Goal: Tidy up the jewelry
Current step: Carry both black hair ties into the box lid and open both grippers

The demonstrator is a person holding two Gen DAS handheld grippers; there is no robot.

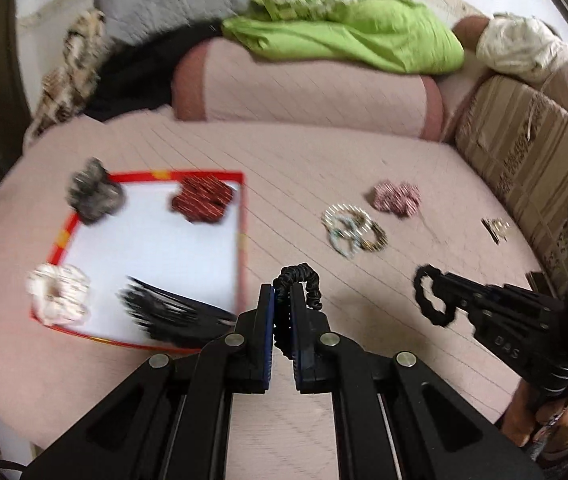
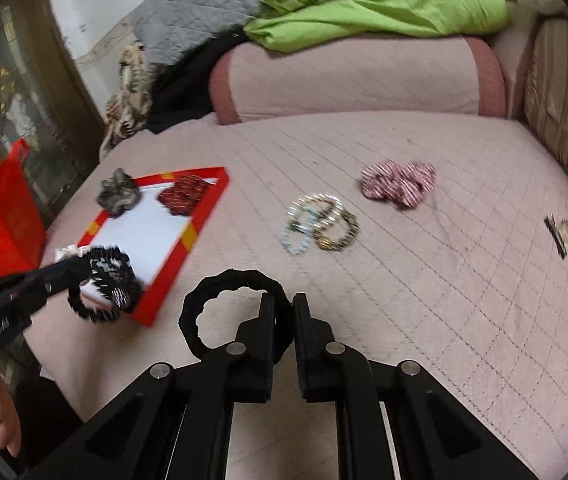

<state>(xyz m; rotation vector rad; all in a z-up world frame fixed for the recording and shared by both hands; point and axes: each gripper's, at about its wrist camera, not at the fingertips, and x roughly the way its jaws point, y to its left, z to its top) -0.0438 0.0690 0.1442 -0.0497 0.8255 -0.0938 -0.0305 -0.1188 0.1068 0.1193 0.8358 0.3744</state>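
My left gripper [image 1: 283, 300] is shut on a thin black scrunchie [image 1: 304, 280], held just right of the red-rimmed tray [image 1: 241, 240]. My right gripper [image 2: 284, 312] is shut on a black hair tie ring [image 2: 204, 316], held above the bed; it also shows in the left wrist view [image 1: 430, 300]. The tray holds a grey scrunchie [image 1: 94, 196], a dark red scrunchie [image 1: 202, 198], a white scrunchie [image 1: 60, 294] and a black comb-like clip [image 1: 164, 312]. A pile of beaded bracelets [image 1: 352, 232], a pink striped scrunchie [image 1: 398, 198] and a small gold hair clip [image 1: 496, 229] lie on the bed.
The pink quilted bed [image 2: 424, 280] carries a pink bolster [image 2: 348, 76] at the back with green [image 2: 384, 4] and grey [image 2: 196, 20] blankets on it. A striped cushion [image 1: 524, 152] lines the right side. A red bag [image 2: 0, 208] stands left of the bed.
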